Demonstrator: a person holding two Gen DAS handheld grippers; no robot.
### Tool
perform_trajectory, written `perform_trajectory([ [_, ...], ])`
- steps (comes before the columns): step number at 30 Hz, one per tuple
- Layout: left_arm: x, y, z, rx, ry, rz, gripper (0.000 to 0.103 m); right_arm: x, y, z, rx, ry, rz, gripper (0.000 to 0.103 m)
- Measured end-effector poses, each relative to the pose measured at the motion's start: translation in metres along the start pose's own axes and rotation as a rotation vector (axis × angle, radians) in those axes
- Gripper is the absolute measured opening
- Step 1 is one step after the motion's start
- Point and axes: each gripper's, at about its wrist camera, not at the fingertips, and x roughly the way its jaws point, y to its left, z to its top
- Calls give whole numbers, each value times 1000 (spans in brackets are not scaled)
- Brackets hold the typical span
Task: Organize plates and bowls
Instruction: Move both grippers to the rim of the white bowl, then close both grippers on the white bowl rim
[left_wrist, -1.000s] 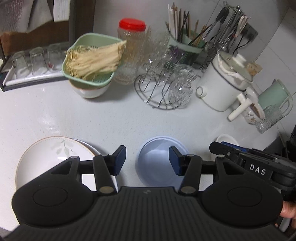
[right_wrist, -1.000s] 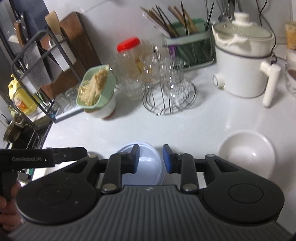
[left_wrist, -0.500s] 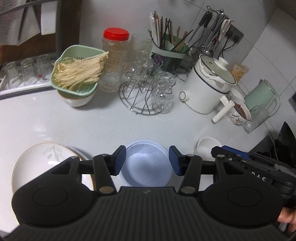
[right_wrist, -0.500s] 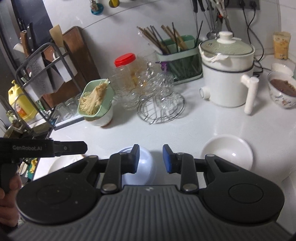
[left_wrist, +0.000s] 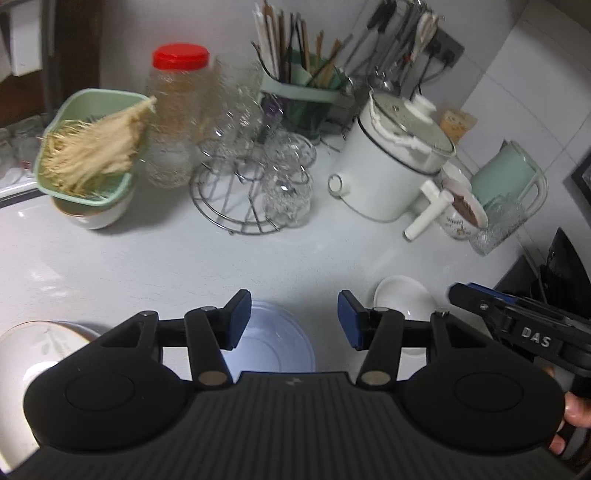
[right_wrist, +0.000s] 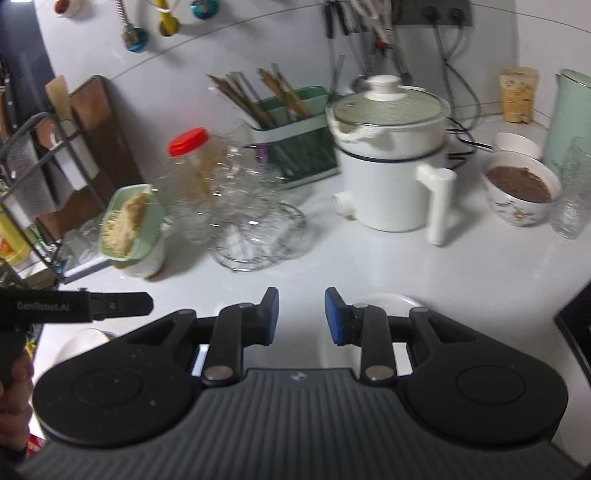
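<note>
A pale blue bowl (left_wrist: 273, 347) sits on the white counter (left_wrist: 184, 266), low between the fingers of my left gripper (left_wrist: 291, 319), which stands open above it and holds nothing. Left of it lies a white plate (left_wrist: 33, 343) with a leaf pattern. A small white bowl (left_wrist: 404, 299) rests to the right of the blue one. In the right wrist view that white bowl (right_wrist: 384, 301) shows behind the right finger of my right gripper (right_wrist: 301, 315), whose jaws stand apart with nothing between them. Only a sliver of the blue bowl (right_wrist: 199, 360) shows there.
At the back stand a green colander of enoki mushrooms (left_wrist: 88, 155) on a white bowl, a red-lidded jar (left_wrist: 177, 114), a wire rack of glasses (left_wrist: 255, 184), a utensil holder (left_wrist: 299, 96) and a white electric pot (left_wrist: 391, 170). A bowl of brown food (right_wrist: 521, 192) and a dark hob edge (right_wrist: 576, 317) are at the right.
Both views have drawn back and swung right. The blue bowl has slid lower under the left gripper. In the right wrist view the white bowl now sits behind the right finger.
</note>
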Motion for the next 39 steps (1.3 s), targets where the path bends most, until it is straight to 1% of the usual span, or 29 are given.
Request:
perform_trajectory([
  [4, 18, -18, -1, 33, 22, -33, 58, -6, -24, -11, 52, 19, -57, 31],
  [7, 34, -35, -4, 50, 41, -56, 58, -11, -39, -19, 85, 15, -107, 31],
  [8, 39, -39, -6, 55, 46, -66, 58, -12, -44, -21, 94, 13, -120, 40],
  [9, 46, -44, -9, 61, 53, -74, 58, -13, -48, -24, 99, 10, -129, 52],
  [11, 58, -51, -14, 67, 77, -67, 58, -14, -57, -27, 105, 2, -146, 62],
  [14, 69, -61, -19, 75, 90, -62, 58, -11, -70, -30, 119, 15, -152, 62],
  [16, 77, -66, -21, 69, 95, -61, 62, -8, -78, -31, 130, 16, -157, 62],
  [19, 88, -74, -21, 67, 106, -48, 62, 4, -87, -32, 152, 40, -156, 62],
  [22, 95, -83, -20, 69, 111, -51, 62, 11, -93, -32, 166, 53, -126, 61],
  [24, 100, -89, -19, 70, 123, -44, 61, 17, -93, -32, 155, 60, -115, 60],
  [25, 102, -91, -19, 71, 126, -52, 61, 20, -93, -32, 151, 64, -109, 60],
  [27, 106, -95, -21, 75, 130, -62, 61, 26, -94, -34, 145, 68, -98, 56],
  [29, 113, -97, -23, 63, 145, -64, 61, 31, -94, -36, 145, 82, -93, 53],
  [32, 121, -94, -25, 38, 153, -70, 61, 38, -97, -39, 156, 95, -74, 53],
  [33, 123, -93, -25, 31, 155, -70, 61, 40, -98, -39, 160, 99, -75, 51],
  [38, 135, -87, -26, 20, 172, -74, 60, 51, -106, -39, 196, 86, -79, 48],
  [39, 138, -86, -26, 17, 178, -79, 58, 54, -107, -40, 206, 86, -75, 47],
])
